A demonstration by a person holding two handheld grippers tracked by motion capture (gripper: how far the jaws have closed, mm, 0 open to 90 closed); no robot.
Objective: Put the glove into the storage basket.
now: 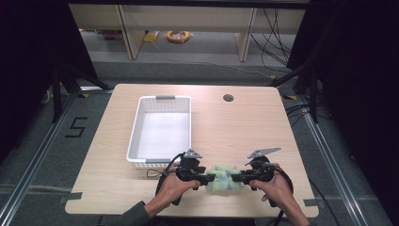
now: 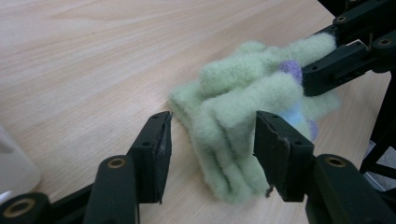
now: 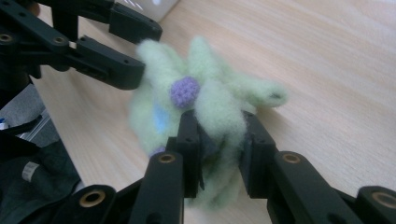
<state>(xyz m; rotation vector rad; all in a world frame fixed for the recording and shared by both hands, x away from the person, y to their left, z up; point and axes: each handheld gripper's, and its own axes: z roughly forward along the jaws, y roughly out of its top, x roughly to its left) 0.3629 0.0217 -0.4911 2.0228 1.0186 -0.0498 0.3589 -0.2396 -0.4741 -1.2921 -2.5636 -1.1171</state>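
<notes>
While right gripper (image 3: pixel 219 154) pinches fuzzy green glove (image 3: pixel 205 107), left gripper (image 2: pixel 212 156) gapes wide, jaws straddling glove's near fold, not yet closed. Step, by guess: two-handed folding or lift of glove, maybe toward white basket (image 1: pixel 136 127). Next: left jaws close on fold. Glove lies at tabletop (image 1: pixel 235 127) near edge, just right of basket's near corner.

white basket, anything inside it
The white basket looks empty in the high view: bare pale floor shows through. Its near end is partly covered by the left gripper, so that strip can't be checked.
</notes>
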